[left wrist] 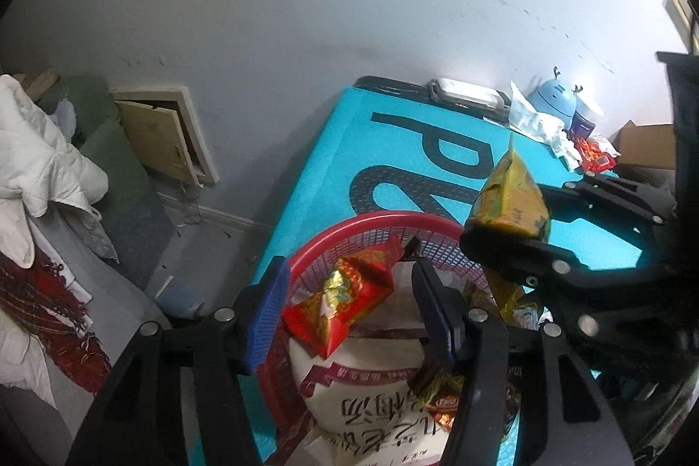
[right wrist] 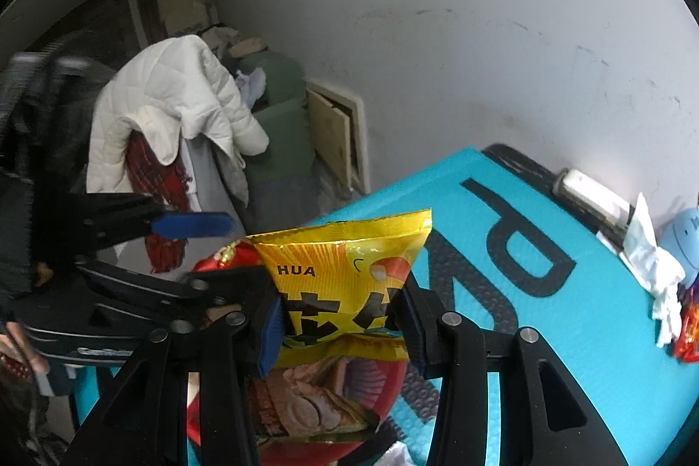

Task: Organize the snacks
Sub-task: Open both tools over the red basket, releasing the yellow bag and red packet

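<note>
**Yellow packet poised over the basket**

The right tongs (right wrist: 338, 324) are clamped on a yellow snack packet (right wrist: 345, 282), pinching it across its lower half so the sealed top stands up in the centre of the right wrist view. In the left wrist view the same packet (left wrist: 513, 199) sits right of centre, just above the far rim of the red mesh basket (left wrist: 441, 252). The basket rests on the turquoise mat (left wrist: 393, 143) covering the counter.

The left tongs (left wrist: 349, 322) stand apart, holding nothing, hovering low in the frame over a red and gold packet (left wrist: 345, 300) that lies on a large white bag (left wrist: 362, 387) inside the basket.

To finish this placement well, the packet should probably be carried further in over the basket's middle and lowered until it nearly touches the pile before the right tongs let go; released at the rim, so light a packet could slide out onto the mat. The left tongs look close enough to crowd the drop, so drawing them aside first seems wise.

More snacks, a red wrapper (left wrist: 596, 158) among them, wait at the right edge of the frame.
</note>
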A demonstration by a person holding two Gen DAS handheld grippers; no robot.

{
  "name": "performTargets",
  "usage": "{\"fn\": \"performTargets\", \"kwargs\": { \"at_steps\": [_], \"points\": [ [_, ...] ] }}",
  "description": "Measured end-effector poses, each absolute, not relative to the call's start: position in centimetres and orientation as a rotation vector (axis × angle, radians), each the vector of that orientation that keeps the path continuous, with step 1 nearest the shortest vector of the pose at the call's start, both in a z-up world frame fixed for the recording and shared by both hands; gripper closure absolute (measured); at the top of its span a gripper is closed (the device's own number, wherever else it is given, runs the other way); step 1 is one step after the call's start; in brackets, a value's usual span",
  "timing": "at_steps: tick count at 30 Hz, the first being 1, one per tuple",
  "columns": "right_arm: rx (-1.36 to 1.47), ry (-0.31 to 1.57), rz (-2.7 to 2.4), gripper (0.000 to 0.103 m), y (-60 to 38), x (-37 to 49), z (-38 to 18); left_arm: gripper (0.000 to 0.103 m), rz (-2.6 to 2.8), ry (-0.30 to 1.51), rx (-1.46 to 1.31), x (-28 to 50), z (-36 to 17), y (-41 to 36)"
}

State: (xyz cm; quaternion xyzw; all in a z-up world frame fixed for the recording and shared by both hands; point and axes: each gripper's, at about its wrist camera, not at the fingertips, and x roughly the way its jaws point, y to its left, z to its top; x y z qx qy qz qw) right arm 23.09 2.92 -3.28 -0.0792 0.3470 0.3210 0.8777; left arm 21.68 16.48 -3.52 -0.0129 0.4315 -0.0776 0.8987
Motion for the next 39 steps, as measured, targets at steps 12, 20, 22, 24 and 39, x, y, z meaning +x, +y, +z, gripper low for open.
{"fn": "performTargets", "kwargs": {
  "at_steps": [12,20,22,24,39],
  "points": [
    [-0.126,0.886,0.754,0.059,4.4,24.6,-6.7,0.046,-0.091,0.874,-0.058,20.3,-3.5,18.0],
    [-0.154,0.908,0.757,0.040,4.5,24.4,-6.7,0.046,-0.088,0.871,-0.063,20.1,-3.6,18.1],
    [-0.177,0.896,0.756,0.037,4.7,24.1,-6.4,0.046,-0.087,0.864,-0.058,20.0,-3.4,18.1],
    [-0.175,0.889,0.767,0.037,4.5,23.9,-6.2,0.046,-0.086,0.859,-0.055,19.8,-3.2,18.0],
    [-0.201,0.878,0.718,0.037,3.6,23.2,-5.5,0.046,-0.043,0.826,-0.046,18.3,-2.2,18.1]
  ]
}}
